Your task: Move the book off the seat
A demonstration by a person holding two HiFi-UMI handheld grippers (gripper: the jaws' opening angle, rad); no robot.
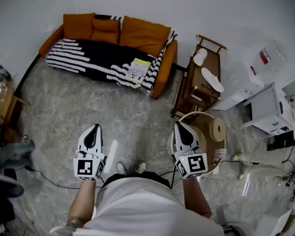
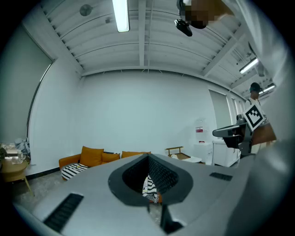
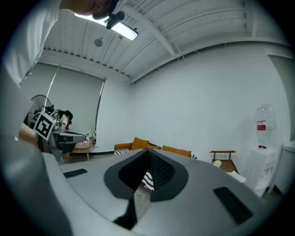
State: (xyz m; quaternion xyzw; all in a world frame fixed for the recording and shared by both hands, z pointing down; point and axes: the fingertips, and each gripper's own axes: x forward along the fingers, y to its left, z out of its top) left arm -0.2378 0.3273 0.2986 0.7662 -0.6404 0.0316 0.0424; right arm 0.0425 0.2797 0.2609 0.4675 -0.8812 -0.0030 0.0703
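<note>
Book [image 1: 137,70]: laid flat on the striped blanket [image 1: 87,56] near the right-hand end of the sofa [image 1: 81,26] seat, not yet lifted, as left gripper [image 1: 95,129] and right gripper [image 1: 178,126] are both carried clenched and empty, well short of the sofa, presumably pending approach.

Pale book [image 1: 137,70], lying flat on the orange sofa [image 1: 140,35] seat (atop a striped blanket [image 1: 87,56]), near its right-hand end
</note>
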